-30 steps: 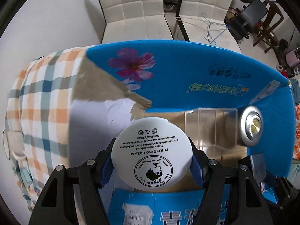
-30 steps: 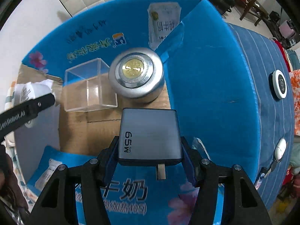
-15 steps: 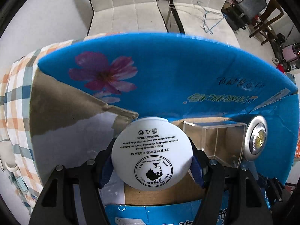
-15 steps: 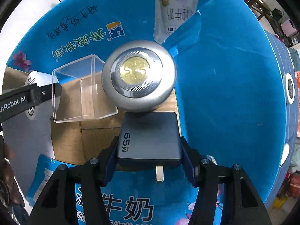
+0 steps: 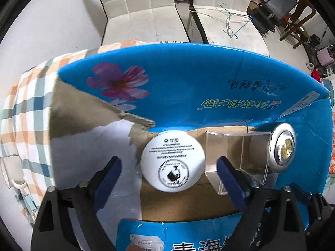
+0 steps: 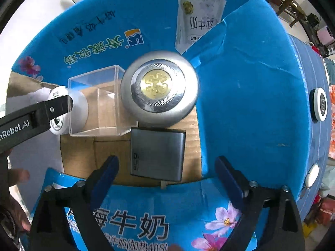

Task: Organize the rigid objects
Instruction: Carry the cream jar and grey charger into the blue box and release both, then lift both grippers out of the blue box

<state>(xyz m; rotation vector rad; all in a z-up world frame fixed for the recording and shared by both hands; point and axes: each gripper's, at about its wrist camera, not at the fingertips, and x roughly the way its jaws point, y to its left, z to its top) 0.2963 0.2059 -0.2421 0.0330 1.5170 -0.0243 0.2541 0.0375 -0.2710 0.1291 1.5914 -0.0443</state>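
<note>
A white cream jar rests on the cardboard floor of the blue box, against its far wall. My left gripper stands open around the jar without touching it. Right of the jar sit a clear plastic cube and a round silver lamp. In the right wrist view a grey 65W charger lies flat on the box floor below the silver lamp. My right gripper is open, with its fingers on either side of the charger and clear of it. The jar is partly hidden by the left finger.
A checked cloth covers the table left of the box, with a white mug at its edge. White chairs stand behind. A blue striped surface right of the box carries a round black-and-white device and a small white object.
Both grippers have opened. The jar now sits on the box floor free of the left fingers. The charger has dropped from the right fingers and lies below the lamp.
</note>
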